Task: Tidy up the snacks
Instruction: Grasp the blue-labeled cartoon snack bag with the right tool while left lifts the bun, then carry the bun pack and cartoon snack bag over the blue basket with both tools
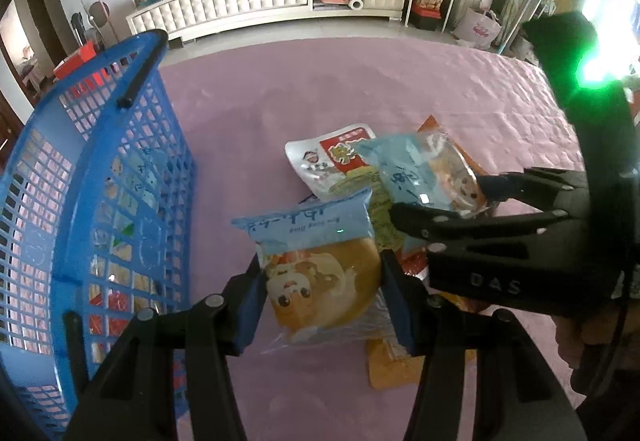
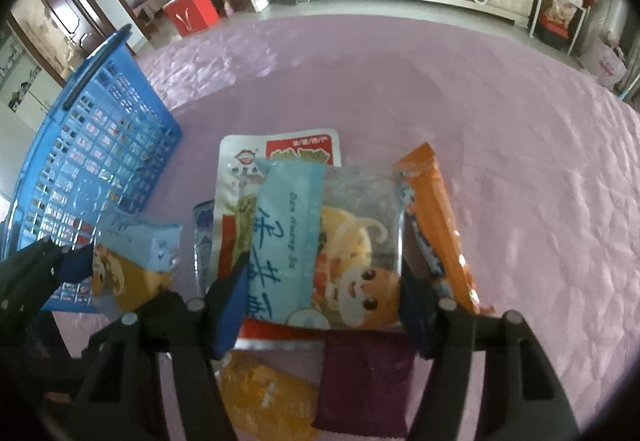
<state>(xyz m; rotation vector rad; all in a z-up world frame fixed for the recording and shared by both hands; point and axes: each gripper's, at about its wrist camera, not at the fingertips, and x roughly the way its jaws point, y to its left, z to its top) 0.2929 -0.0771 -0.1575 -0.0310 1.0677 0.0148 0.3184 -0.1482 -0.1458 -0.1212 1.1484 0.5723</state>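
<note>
The contents of the blue basket (image 1: 100, 177) show only as coloured patches through its lattice wall, and the basket itself runs off the left edge of both views. The white-and-red pouch (image 2: 280, 153) is largely covered by the blue-banded bun packet (image 2: 328, 241), whose lower corner in turn hides part of the maroon packet (image 2: 366, 381); the orange packet (image 2: 436, 217) is overlapped along its left side. Print on every wrapper is too blurred to read, and the yellow packet (image 2: 264, 397) is partly masked by the right gripper's (image 2: 324, 313) finger.
</note>
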